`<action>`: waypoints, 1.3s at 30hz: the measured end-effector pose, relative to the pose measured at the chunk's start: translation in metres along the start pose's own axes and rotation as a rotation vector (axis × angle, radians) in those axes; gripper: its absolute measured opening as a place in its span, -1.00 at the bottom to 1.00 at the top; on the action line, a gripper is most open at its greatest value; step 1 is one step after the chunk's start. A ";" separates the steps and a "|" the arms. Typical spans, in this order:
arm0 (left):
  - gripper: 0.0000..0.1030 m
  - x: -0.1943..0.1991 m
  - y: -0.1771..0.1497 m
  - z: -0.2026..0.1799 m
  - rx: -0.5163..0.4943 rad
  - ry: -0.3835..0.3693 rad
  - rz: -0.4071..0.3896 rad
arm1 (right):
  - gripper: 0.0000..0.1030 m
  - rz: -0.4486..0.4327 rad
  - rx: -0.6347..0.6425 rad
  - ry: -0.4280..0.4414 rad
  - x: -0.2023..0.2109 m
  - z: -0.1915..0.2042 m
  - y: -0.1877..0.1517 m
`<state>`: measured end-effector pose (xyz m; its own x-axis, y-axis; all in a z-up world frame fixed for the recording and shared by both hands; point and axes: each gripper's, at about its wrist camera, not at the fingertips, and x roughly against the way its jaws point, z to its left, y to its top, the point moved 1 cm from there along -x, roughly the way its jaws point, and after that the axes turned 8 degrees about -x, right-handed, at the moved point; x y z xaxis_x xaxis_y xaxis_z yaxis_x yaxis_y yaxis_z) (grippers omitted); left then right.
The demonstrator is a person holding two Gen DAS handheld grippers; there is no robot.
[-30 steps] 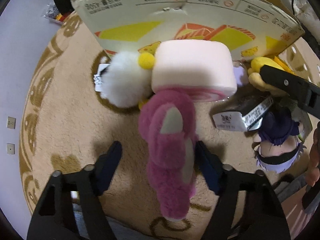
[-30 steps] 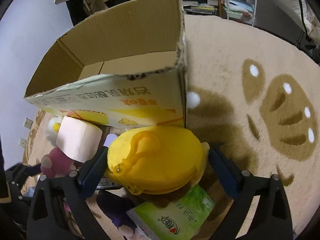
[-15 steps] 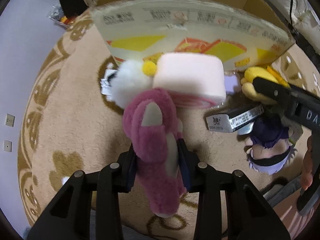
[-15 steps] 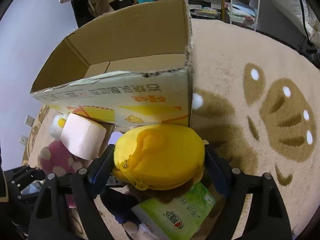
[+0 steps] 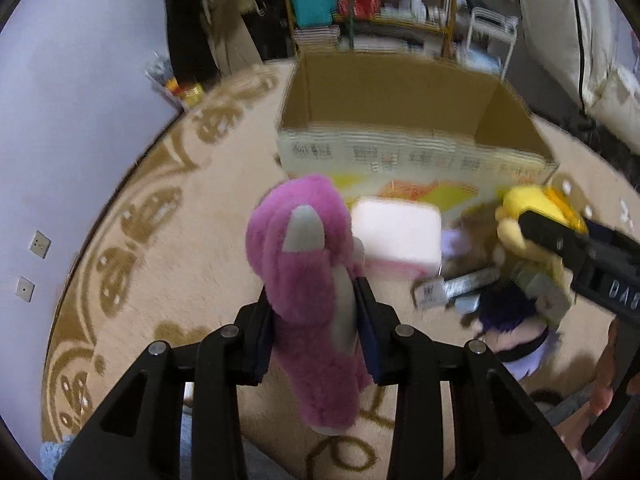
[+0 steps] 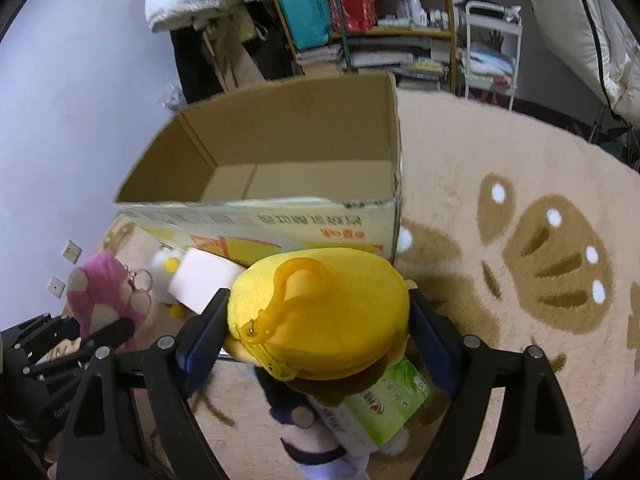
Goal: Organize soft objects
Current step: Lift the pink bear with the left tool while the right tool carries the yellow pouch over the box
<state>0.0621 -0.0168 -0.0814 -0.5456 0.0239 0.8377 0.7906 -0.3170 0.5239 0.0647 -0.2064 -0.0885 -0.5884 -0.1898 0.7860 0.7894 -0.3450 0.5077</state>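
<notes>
Left gripper [image 5: 316,332] clamps pink plush bear [image 5: 308,280], raised off carpet [image 5: 168,264]; right gripper [image 6: 316,344] pinches yellow plush [image 6: 324,312]; open cardboard box [image 6: 280,160] just ahead of both; pink cake-roll plush [image 5: 396,236] beyond left fingertips.

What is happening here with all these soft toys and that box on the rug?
A person is tidying soft toys with a handheld gripper in each hand. The left gripper is clamped on a pink plush bear, lifted off the rug. The right gripper is clamped on a yellow plush. The open cardboard box just ahead looks empty. A pink cushion block and a purple-haired doll lie on the rug.
</notes>
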 end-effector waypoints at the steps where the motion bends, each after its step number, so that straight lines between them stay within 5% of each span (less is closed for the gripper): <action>1: -0.32 0.006 0.001 0.002 0.006 0.008 -0.028 | 0.73 -0.019 0.003 0.007 0.005 0.002 0.000; 14: -0.32 0.065 0.020 0.021 0.026 0.085 -0.346 | 0.73 -0.333 0.038 0.048 0.074 0.021 0.004; 39: -0.31 0.070 0.113 0.033 -0.084 0.170 -0.503 | 0.73 -0.489 0.101 0.047 0.079 0.038 0.077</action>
<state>0.1229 -0.0197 0.0414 -0.8941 0.0411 0.4459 0.3985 -0.3810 0.8343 0.0852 -0.2133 0.0262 -0.8992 -0.0700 0.4320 0.4309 -0.3140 0.8460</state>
